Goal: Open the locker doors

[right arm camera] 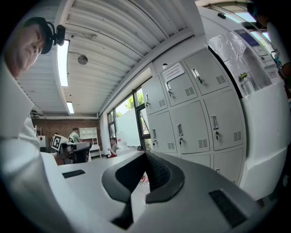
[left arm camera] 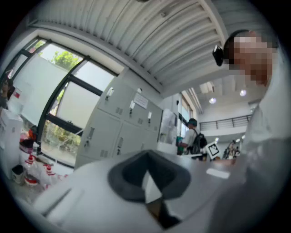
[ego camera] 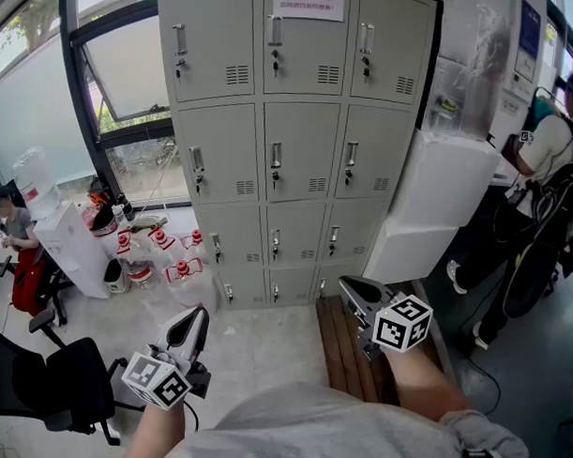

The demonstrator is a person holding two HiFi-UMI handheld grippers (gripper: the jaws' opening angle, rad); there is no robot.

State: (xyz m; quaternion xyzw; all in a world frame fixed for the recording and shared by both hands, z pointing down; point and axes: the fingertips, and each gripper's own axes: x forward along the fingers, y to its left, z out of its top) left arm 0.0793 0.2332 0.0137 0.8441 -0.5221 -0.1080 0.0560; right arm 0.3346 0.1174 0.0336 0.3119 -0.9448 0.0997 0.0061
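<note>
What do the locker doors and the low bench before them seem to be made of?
The locker doors look like sheet steel with matte light-grey paint: pressed vent slots, shiny metal handles. The bench is probably wood, brown-stained: separate lengthwise slats show.

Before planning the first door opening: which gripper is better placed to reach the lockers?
Right, I judge. The right gripper is nearer the lower doors of the lockers; the left gripper hangs farther back over the floor.

The locker bank (ego camera: 259,157) has 12 doors (ego camera: 304,154), with 2 grippers, left gripper (ego camera: 197,310) and right gripper (ego camera: 346,285), before it, 1 seated person (ego camera: 13,225) to its left and 1 standing person (ego camera: 552,148) to its right.
</note>
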